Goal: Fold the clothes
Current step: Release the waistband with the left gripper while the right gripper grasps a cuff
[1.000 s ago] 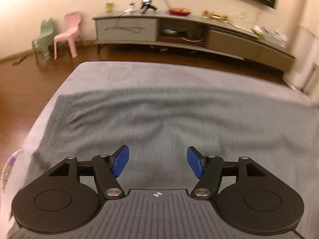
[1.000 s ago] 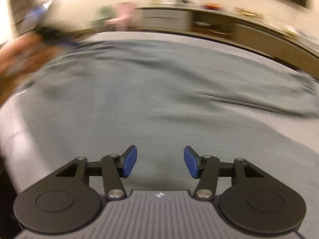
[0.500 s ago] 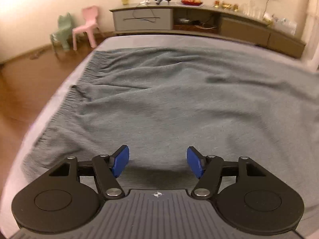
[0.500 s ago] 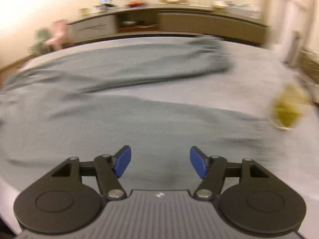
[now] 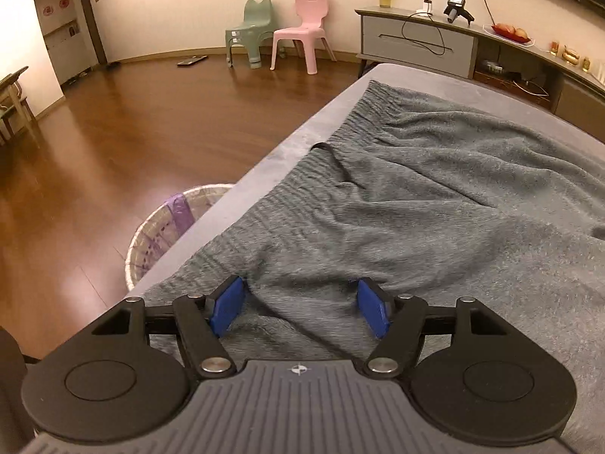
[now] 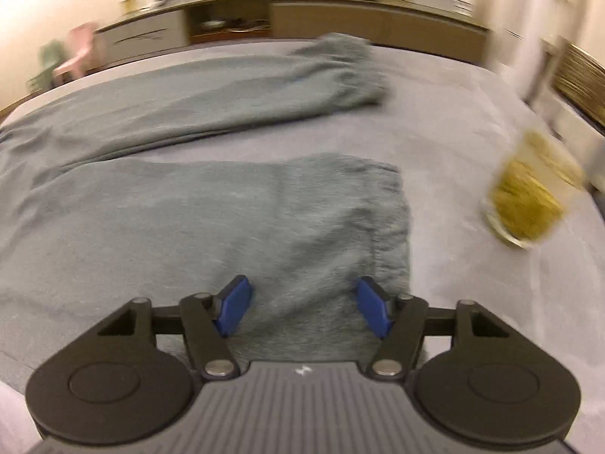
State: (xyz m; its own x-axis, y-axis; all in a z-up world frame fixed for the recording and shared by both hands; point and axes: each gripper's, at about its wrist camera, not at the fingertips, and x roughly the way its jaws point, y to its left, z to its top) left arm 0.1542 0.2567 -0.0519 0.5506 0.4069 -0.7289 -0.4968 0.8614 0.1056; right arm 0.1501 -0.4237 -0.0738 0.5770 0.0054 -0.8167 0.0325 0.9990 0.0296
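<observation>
Grey fleece trousers (image 5: 435, 204) lie spread flat on the bed (image 5: 340, 102), waistband (image 5: 302, 178) along the bed's left edge, both legs running toward the right side. Near leg's cuff (image 6: 389, 227) sits by the near edge; far leg's cuff (image 6: 348, 64) ends well apart from it, further in.

Left gripper (image 5: 300, 308) low over the near waistband corner, blue pads wide apart, fabric between them, nothing pinched. Right gripper (image 6: 302, 308) low over the near cuff, pads likewise wide apart, not clamped.

Judgement: step in hand is the grab for a lengthwise fold, near leg onto far. To do it well, I'd bite both layers at the hem on each end, close together, lift evenly, keep the cloth taut between hands.

Basket (image 5: 166, 234) on the floor below the left edge. Yellowish blurred object (image 6: 529, 200) on the bed right of the cuff; keep clear.
</observation>
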